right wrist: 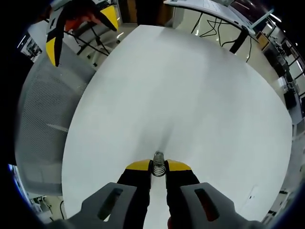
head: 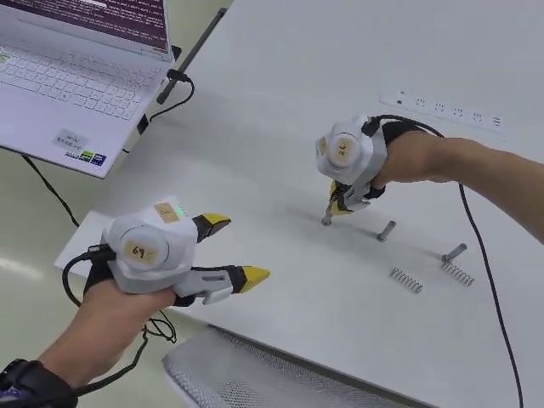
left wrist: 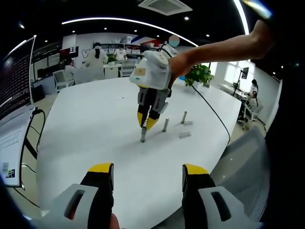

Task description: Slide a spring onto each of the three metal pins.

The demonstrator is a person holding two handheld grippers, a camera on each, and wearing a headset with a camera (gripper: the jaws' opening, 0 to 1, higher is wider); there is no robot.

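Task's barely begun: 1st of 3 in hand. R tongs are pinching one spring, held upright w/ its lower end right over the near pin, the 9 o'clock end of the pin row. Can't tell if the coil is on the pin tip or just above it. No pin carries a spring yet, as far as shows: middle pin and far pin stand bare. On the tabletop a loose spring lies flat at 5 o'clock of the middle pin, and a second loose spring lies just beside the far pin at 6 o'clock. L tongs are spread wide w/ nothing in them, well apart at 8 o'clock of the work. Left to do: seat this one, then 2 more.
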